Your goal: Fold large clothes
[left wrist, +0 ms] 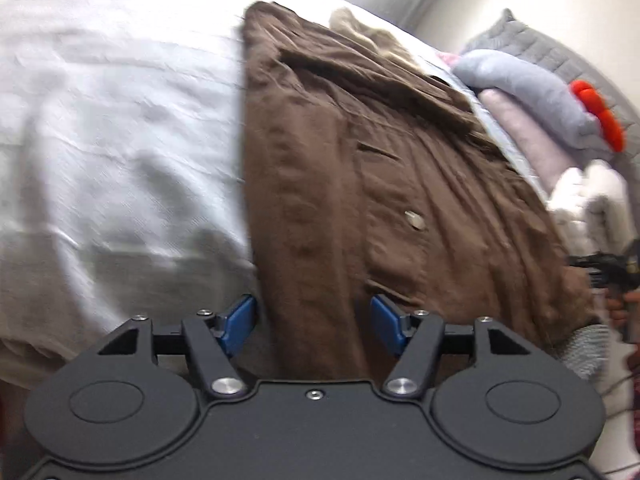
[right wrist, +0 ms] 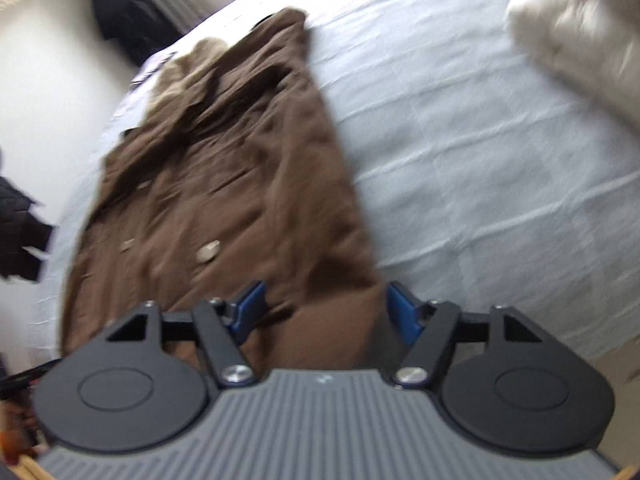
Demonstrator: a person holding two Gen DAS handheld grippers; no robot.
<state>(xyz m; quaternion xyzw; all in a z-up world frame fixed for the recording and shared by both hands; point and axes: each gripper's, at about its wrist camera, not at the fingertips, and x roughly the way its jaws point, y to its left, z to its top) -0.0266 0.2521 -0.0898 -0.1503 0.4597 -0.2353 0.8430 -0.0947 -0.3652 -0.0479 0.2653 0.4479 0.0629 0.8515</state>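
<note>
Left tongs [left wrist: 314, 322] parted over brown coat [left wrist: 360, 184] near hem; white bed [left wrist: 120, 140] beyond-left; grey plush toy [left wrist: 532, 92] far right.

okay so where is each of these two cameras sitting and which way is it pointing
Left wrist: on the left gripper, angled down at the brown coat on the bed sheet; open blue fingers show.
Right wrist: on the right gripper, angled down at the coat's other edge; open fingers show.
Shared: the coat, its button, the sheet.

A pale sheet [left wrist: 120, 120] covers the bed. At its far side lie a grey plush toy [left wrist: 532, 92] with red trim and a grey quilted cushion [left wrist: 560, 60]. A white pillow [right wrist: 580, 32] sits near one corner.
</note>
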